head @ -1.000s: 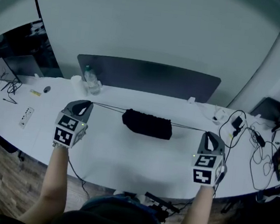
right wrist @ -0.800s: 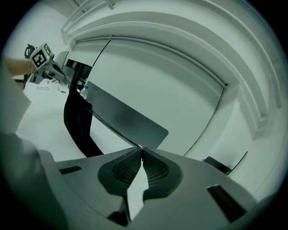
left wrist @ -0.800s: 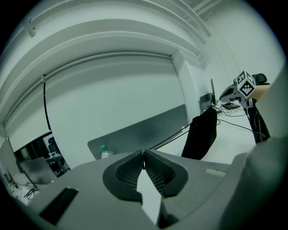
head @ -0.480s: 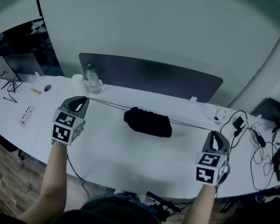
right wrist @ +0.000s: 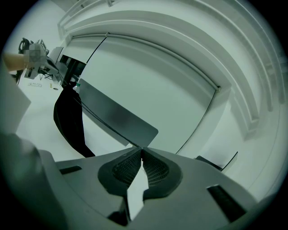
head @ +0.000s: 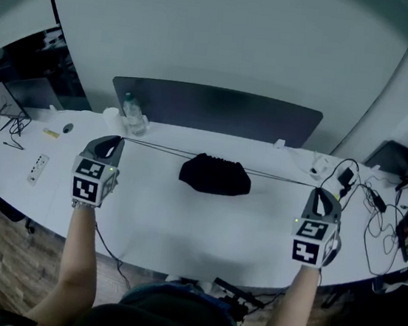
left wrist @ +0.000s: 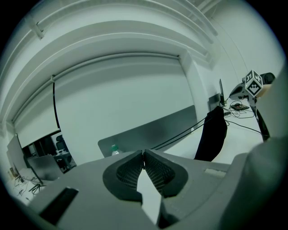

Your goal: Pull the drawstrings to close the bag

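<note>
Nearest the camera, the person's two bare forearms point(head: 81, 253) reach forward over the near edge of the curved white tabletop point(head: 180, 230), one to each side. The left gripper point(head: 116, 141) has its jaws pinched together at the tips, and the thin black drawstrings point(head: 157, 147) come out from between them. The right gripper point(head: 322, 193) is pinched the same way on the cords at the other side. Each gripper's own view shows the ribbed pads meeting at the tip, with the cords leaving that point towards the bag. The two grippers are well apart, and the drawstrings run straight and taut between them.

The black fabric drawstring bag point(head: 215, 175) sits midway between the grippers, near the middle of the tabletop. Its top edge is bunched and gathered along the cords. In the gripper views it hangs down from the cords as a narrow dark shape; I cannot tell whether its bottom rests on the tabletop.

Farther back, at the left, a clear plastic bottle point(head: 130, 114) stands by the far edge. A tangle of black cables point(head: 366, 202) lies at the right. Behind the tabletop stands a dark grey divider panel point(head: 214, 112).
</note>
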